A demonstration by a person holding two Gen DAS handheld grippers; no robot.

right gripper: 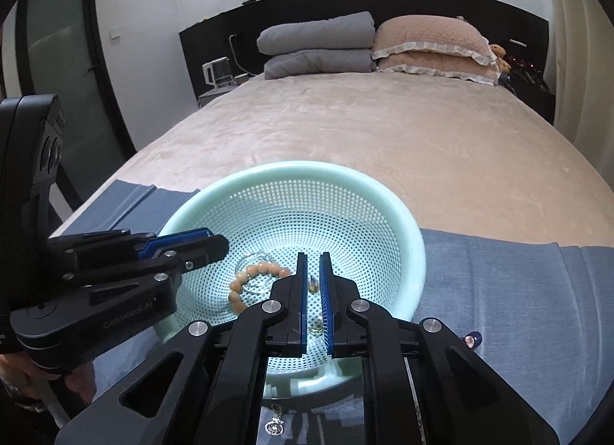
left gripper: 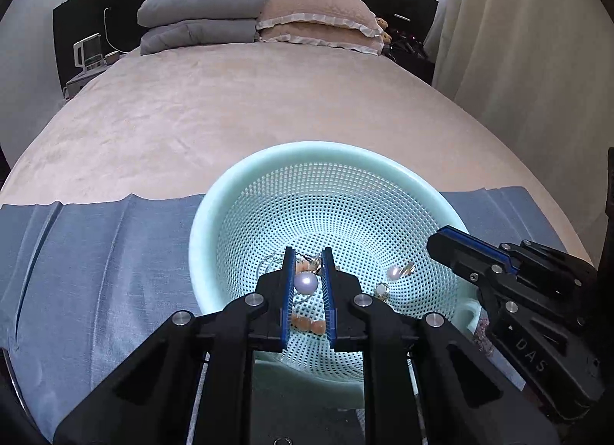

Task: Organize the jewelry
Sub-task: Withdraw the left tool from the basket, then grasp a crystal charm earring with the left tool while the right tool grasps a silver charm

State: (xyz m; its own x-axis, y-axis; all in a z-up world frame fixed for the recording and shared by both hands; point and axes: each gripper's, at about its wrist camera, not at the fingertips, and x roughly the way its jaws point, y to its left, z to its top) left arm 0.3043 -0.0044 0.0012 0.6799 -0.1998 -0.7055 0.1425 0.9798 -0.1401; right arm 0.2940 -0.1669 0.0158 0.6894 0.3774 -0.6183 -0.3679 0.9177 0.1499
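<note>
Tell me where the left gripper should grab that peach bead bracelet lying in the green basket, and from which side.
Judging by its pose, take the bead bracelet across one stretch of its strand, coming straight down from above. It lies flat as an open loop on the mesh floor of the basket, whose high walls block a sideways approach. A finger on each side of the beads, one inside the loop, should pinch it.

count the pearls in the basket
2: one pearl between the left gripper fingers, one pearl lying on the basket floor to its right. Others may be hidden.
</note>
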